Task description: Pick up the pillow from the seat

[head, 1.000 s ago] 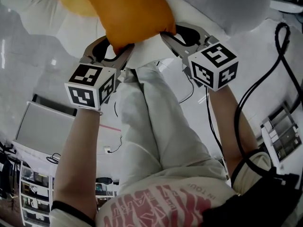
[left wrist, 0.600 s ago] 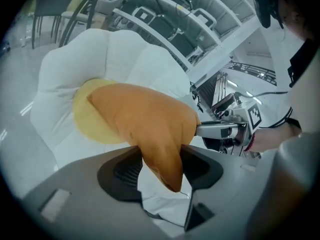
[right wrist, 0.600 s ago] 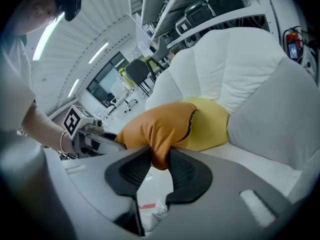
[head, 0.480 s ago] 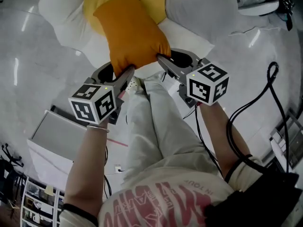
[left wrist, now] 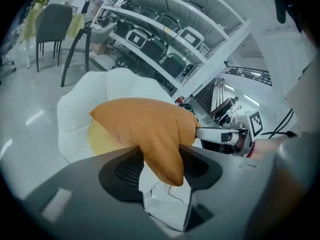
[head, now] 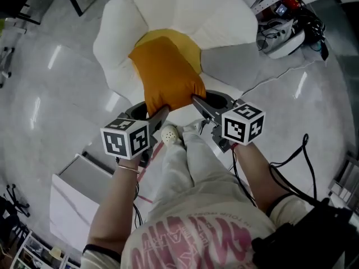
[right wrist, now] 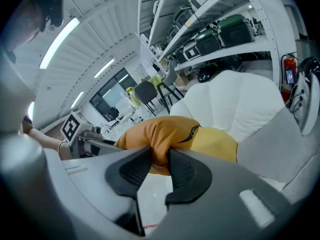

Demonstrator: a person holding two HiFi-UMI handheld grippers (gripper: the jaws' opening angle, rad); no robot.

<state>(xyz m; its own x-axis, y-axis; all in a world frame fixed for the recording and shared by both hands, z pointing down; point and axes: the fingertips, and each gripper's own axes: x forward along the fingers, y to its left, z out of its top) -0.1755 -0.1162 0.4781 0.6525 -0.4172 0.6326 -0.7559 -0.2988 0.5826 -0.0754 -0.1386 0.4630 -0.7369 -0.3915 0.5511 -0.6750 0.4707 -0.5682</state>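
An orange pillow hangs in the air above a white petal-shaped seat, over a yellow cushion that lies on the seat. My left gripper grips the pillow's near left corner, and my right gripper grips its near right corner. In the left gripper view a corner of the pillow droops between the left gripper's pads. In the right gripper view the pads of the right gripper pinch a bunch of the pillow. Both grippers' jaws have just been closing on the fabric.
A grey cushion adjoins the seat at the right. A headset and cables lie at the back right, and a black cable runs over the floor. A white panel lies at the left. Shelves with cases stand beyond.
Both grippers have risen with the pillow between them. The pillow now hangs higher above the seat, and the whole seat has come into view below.
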